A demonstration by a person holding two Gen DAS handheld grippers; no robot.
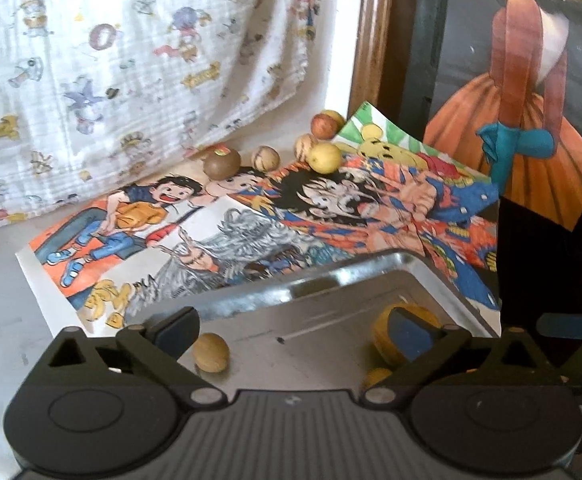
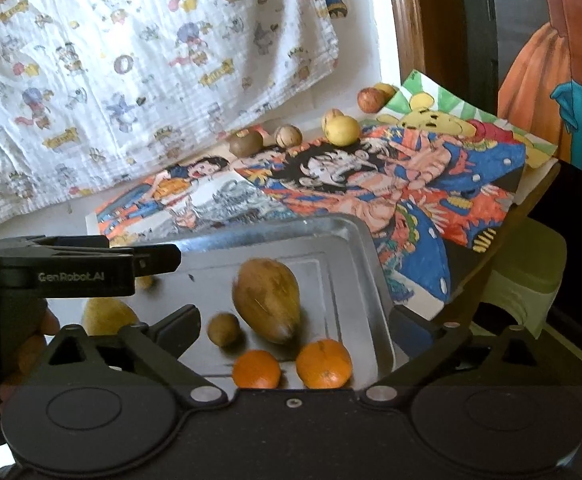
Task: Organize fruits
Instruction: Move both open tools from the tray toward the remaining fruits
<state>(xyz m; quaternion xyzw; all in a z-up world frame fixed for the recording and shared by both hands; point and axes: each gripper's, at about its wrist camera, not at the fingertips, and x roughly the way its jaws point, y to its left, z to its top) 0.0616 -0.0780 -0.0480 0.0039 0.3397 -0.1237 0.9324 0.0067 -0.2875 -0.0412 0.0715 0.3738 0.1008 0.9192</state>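
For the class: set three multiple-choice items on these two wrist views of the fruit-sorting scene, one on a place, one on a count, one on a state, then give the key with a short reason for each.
1. Where does the mango lie?
A. in the metal tray
B. on the colourful poster
C. on the printed cloth

2. How many oranges show in the tray in the right wrist view?
A. one
B. two
C. four

3. How does the right gripper stand?
A. shut on an orange
B. shut on the mango
C. open, holding nothing

Key:
1 A: the mango rests on the tray's floor, inside its rim.
2 B: one orange and a second orange lie side by side at the tray's near edge.
3 C: its fingers stand wide apart, with fruit lying free between them.
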